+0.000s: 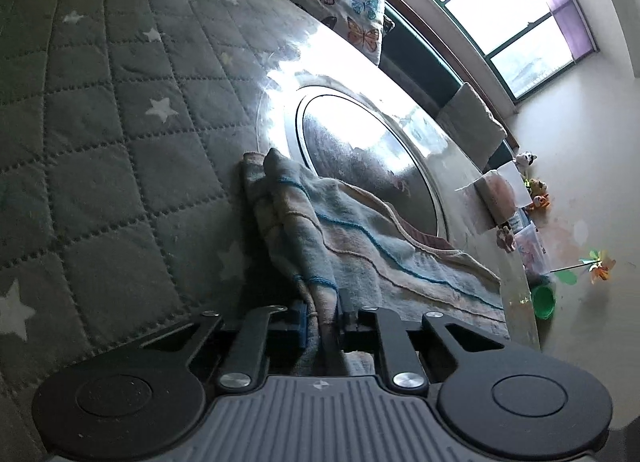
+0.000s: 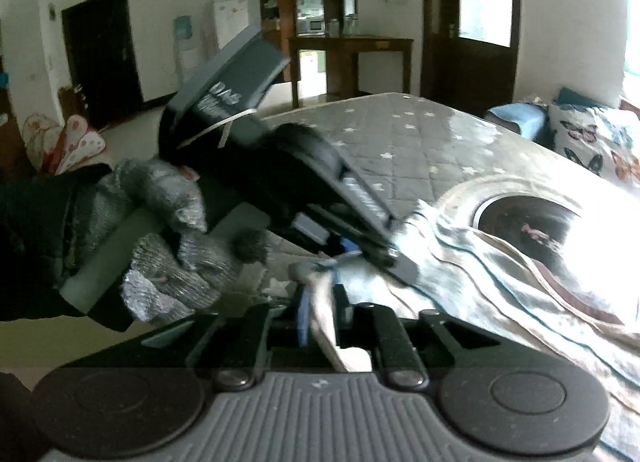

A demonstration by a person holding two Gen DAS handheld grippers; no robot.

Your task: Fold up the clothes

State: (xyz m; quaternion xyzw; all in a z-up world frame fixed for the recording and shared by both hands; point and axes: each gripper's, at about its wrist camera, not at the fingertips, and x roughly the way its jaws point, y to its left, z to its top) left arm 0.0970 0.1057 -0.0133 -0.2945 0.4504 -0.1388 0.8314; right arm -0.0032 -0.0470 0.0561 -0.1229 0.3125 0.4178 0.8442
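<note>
A pale blue and beige striped cloth (image 1: 360, 238) lies on a shiny table with a round inset (image 1: 360, 142). My left gripper (image 1: 324, 320) is shut on a bunched edge of the cloth, which runs up between the fingers. The same cloth (image 2: 500, 262) shows in the right wrist view. My right gripper (image 2: 324, 318) is shut on another edge of it. The left gripper (image 2: 360, 230), held by a gloved hand (image 2: 168, 230), sits just ahead and to the left of my right gripper, clamped on the cloth.
A grey quilted cover with white stars (image 1: 100, 122) covers the left part of the table. A butterfly cushion (image 1: 344, 10) and a window (image 1: 500, 2) lie beyond. Toys, a green cup (image 1: 543, 302) and a pinwheel stand by the right wall. A wooden desk (image 2: 348, 58) stands behind.
</note>
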